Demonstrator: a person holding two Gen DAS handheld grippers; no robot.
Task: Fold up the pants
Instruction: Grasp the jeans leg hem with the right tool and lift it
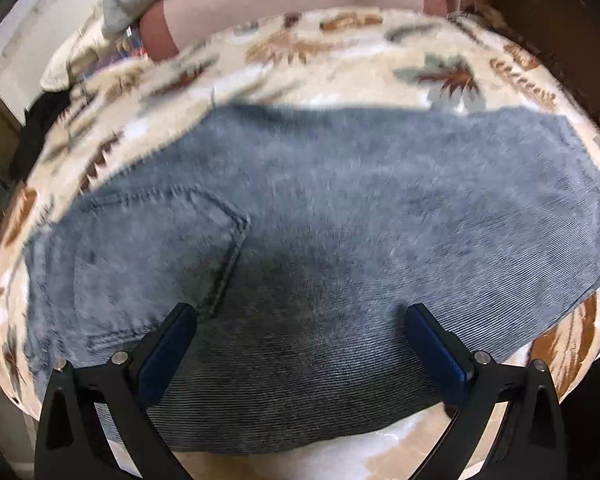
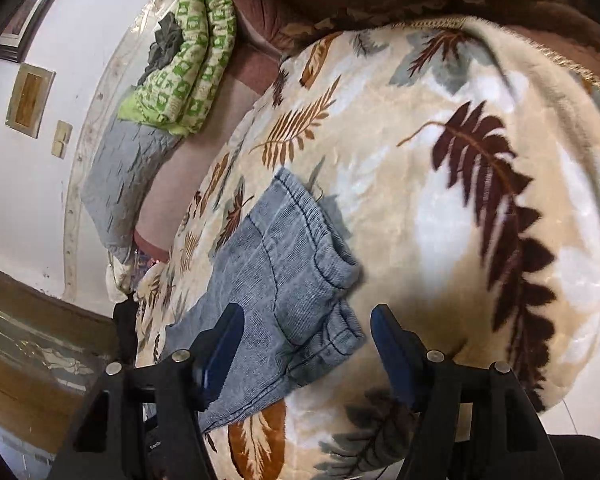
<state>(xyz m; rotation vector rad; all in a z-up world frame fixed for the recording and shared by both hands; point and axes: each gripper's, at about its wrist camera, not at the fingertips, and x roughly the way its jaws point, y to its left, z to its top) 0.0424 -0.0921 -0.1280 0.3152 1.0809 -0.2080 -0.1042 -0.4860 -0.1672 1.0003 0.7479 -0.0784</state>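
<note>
Left wrist view is aimed steeply down, close above the blue-grey corduroy pants (image 1: 300, 216). Right wrist view is angled lower and farther off. Shared: pants and cream leaf-patterned fleece blanket (image 2: 400, 184).

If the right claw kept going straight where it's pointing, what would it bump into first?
Probably the blue corduroy pants, near their waistband, lying on the leaf-print blanket. The right claw is open with nothing else ahead.

Pants (image 1: 320, 216) are lying flat on the blanket (image 1: 340, 60) covering the bed, folded lengthwise, waistband (image 2: 332, 248) end toward the right tool (image 2: 306, 344). Left tool (image 1: 300, 344) is hanging over the pants' near edge. Behind the blanket, a pillow (image 2: 132, 176) and rolled quilt (image 2: 192, 60) are sitting against the wall (image 2: 32, 184).
</note>
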